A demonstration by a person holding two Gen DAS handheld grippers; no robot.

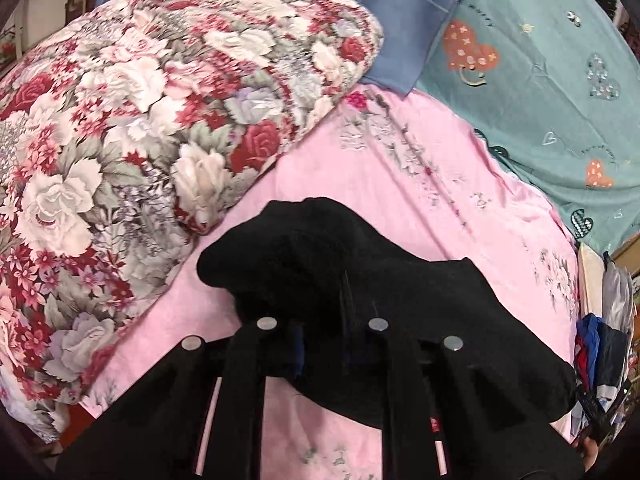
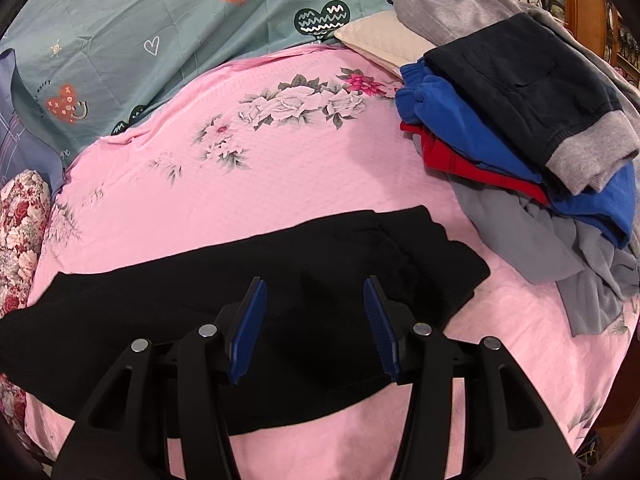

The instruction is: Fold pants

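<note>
Black pants (image 2: 280, 264) lie stretched across the pink floral sheet (image 2: 240, 184). In the left wrist view one end of the black pants (image 1: 320, 248) is bunched up and raised off the pink sheet (image 1: 400, 184). My left gripper (image 1: 322, 328) is shut on that cloth, which drapes over its fingers and hides the pads. My right gripper (image 2: 315, 320) hangs over the other part of the pants. Its blue pads (image 2: 248, 328) stand well apart and press on nothing.
A rolled floral quilt (image 1: 140, 140) fills the left side of the bed. A teal heart-print cover (image 1: 540, 80) and a blue plaid pillow (image 1: 400, 0) lie at the back. A stack of folded clothes (image 2: 520, 120) and a cream pillow (image 2: 380, 40) sit at the right.
</note>
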